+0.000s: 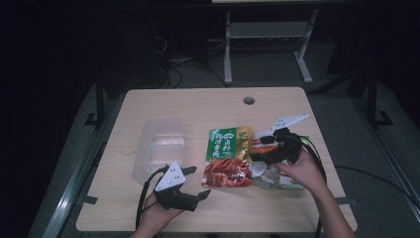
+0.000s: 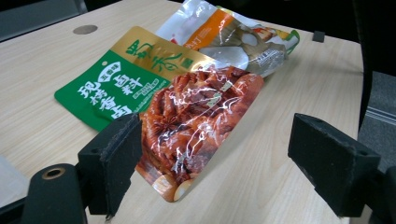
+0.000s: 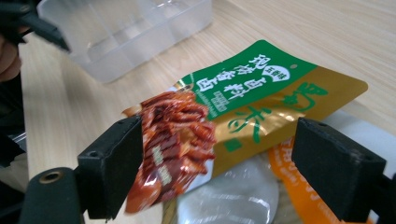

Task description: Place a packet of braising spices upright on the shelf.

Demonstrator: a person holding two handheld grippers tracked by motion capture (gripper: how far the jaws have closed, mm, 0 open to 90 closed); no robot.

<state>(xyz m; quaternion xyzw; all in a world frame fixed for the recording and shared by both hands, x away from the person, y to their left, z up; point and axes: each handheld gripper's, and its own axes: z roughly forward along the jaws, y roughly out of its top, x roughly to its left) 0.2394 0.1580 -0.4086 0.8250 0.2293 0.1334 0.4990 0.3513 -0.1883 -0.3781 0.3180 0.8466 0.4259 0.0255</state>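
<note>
A green-and-gold sauce packet (image 1: 228, 157) lies flat on the table (image 1: 208, 106), near its middle, its red-printed end toward the person. Its right edge overlaps a second, clear-and-orange pouch (image 2: 238, 39) that lies just beside it. To the left, well apart from both, stands a clear plastic box (image 1: 159, 147); nothing can be made out inside it.

The left gripper (image 1: 195, 182) sits near the table's front edge, jaws wide apart and holding nothing, aimed at the packet's red end. The right gripper (image 1: 257, 153) hovers over the pouch at the packet's right edge; its jaws are also wide apart, with the packet between them in the right gripper view but not pinched.
</note>
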